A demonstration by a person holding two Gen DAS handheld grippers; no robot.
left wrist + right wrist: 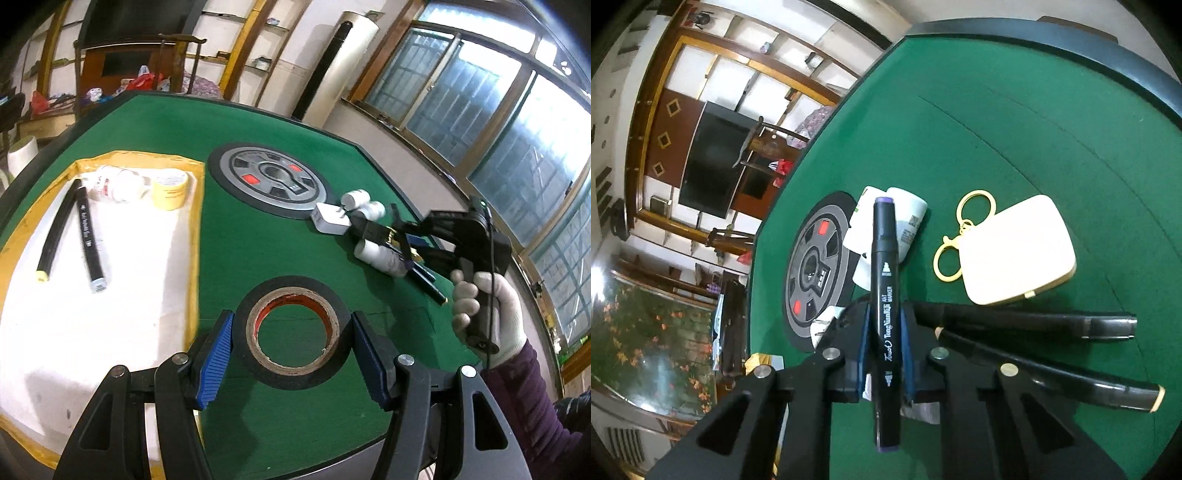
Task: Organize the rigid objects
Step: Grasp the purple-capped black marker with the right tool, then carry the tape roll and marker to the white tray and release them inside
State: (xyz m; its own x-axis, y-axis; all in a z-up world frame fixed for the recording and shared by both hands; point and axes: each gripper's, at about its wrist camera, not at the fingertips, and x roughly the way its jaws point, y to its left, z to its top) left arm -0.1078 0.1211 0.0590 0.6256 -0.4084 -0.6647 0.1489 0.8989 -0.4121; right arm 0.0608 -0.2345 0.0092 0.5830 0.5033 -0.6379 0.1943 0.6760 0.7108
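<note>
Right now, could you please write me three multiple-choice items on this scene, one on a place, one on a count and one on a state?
1. Where does the yellow tape roll sit?
A. on the white tray
B. on the wheel-patterned disc
C. between the left tongs

2. How many black markers lie loose on the green table beside the cream case?
A. none
B. two
C. four

3. What is the state of the right tongs?
A. open and empty
B. shut on the keyring
C. shut on the purple-capped marker

Key: 1 A, it stands at the tray's far end next to white bottles; 2 B, two dark markers lie past the right tongs; 3 C, both blue pads press the marker's barrel.
</note>
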